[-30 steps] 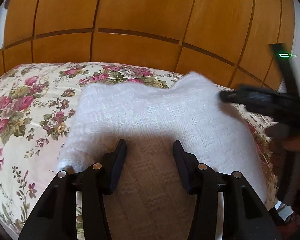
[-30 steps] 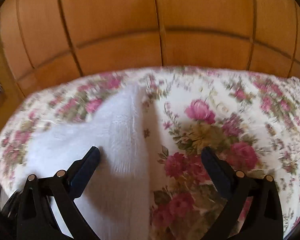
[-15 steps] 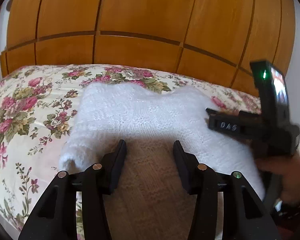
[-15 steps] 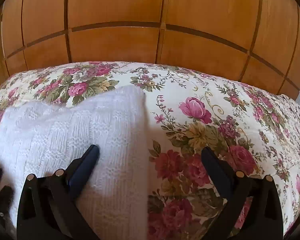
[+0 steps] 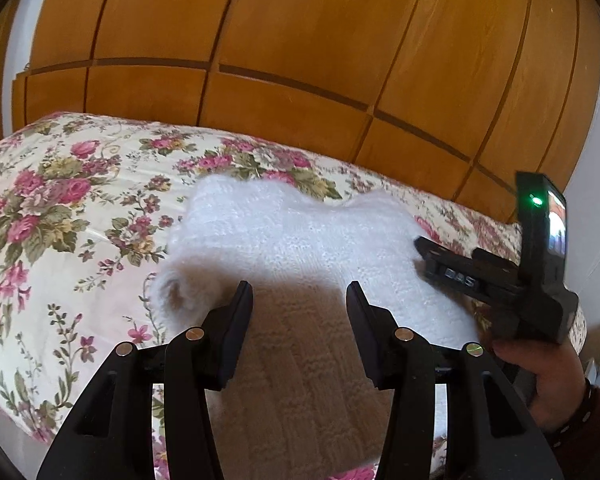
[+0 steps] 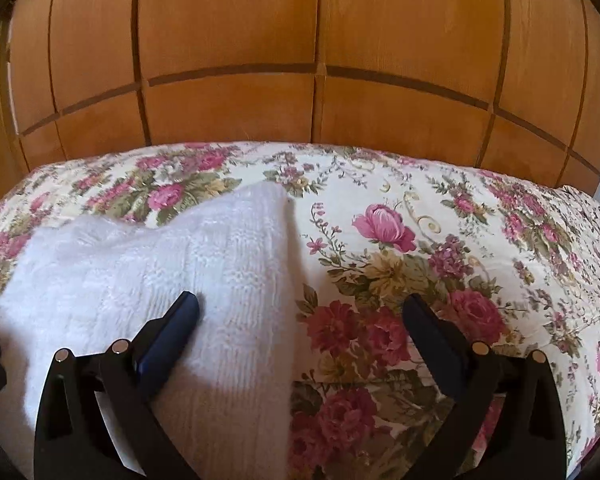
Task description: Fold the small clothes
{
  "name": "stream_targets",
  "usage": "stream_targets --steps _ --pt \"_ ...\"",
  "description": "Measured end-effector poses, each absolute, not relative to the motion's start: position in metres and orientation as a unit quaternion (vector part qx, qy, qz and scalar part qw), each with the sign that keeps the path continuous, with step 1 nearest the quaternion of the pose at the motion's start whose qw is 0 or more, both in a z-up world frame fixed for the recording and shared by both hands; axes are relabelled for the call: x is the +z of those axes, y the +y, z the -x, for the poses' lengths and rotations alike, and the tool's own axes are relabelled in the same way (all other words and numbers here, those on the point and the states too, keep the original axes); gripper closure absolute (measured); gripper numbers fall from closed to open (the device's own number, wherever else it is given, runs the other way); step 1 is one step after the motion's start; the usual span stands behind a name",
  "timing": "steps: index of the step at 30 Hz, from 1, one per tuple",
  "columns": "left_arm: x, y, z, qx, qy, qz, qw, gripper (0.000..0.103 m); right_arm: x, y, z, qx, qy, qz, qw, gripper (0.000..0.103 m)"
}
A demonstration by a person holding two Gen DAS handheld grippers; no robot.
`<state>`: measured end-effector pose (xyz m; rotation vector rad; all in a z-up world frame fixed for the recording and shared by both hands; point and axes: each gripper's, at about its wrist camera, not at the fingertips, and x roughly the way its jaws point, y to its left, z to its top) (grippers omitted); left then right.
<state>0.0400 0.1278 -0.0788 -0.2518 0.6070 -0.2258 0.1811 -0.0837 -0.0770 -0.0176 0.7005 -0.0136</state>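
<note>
We see the white knitted garment point(image 5: 300, 240) lying on the flowered bed point(image 6: 460, 220). Our left gripper point(image 5: 299, 304) and right gripper point(image 6: 300, 312) hover over it, jaws apart, gripping nothing.

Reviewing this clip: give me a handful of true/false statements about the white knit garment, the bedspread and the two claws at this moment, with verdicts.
1. The white knit garment lies on a floral bedspread. True.
2. The left claw is clamped shut with its fingers touching. False: its fingers stand apart, with the garment showing in the gap between them.
3. The right claw straddles the garment's right edge, one finger over the knit, the other over the bedspread. True.
4. The bedspread is plain blue. False: it is cream with pink roses and green leaves.
5. Wooden panelling stands behind the bed. True.
6. The right claw has lifted the garment clear of the bed. False: its jaws are open and the garment lies flat.
</note>
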Motion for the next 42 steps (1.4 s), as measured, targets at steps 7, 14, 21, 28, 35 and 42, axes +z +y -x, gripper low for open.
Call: stream_targets --steps 7,14,21,28,35,42 --pt "-0.094 0.129 -0.041 -0.090 0.317 0.091 0.940 0.055 -0.073 -0.090 -0.143 0.010 0.342 -0.015 0.940 0.002" --pt "-0.107 0.120 -0.037 -0.084 0.316 0.031 0.945 0.055 -0.097 -0.083 -0.153 0.030 0.364 0.010 0.931 0.003" --pt "-0.090 0.153 -0.019 -0.150 0.271 0.162 0.937 0.028 -0.102 -0.114 -0.142 0.058 0.382 -0.125 0.914 0.002" --pt "-0.084 0.181 -0.040 -0.096 0.275 0.228 0.929 0.012 -0.091 -0.126 -0.138 0.101 0.396 -0.173 0.896 0.002" --pt "-0.124 0.179 -0.078 -0.165 0.408 0.261 0.859 0.012 -0.118 -0.134 -0.151 0.186 0.444 -0.286 0.829 0.003" --pt "-0.129 0.172 -0.095 -0.206 0.413 0.253 0.850 0.019 -0.121 -0.120 -0.172 0.242 0.457 -0.284 0.807 0.021"
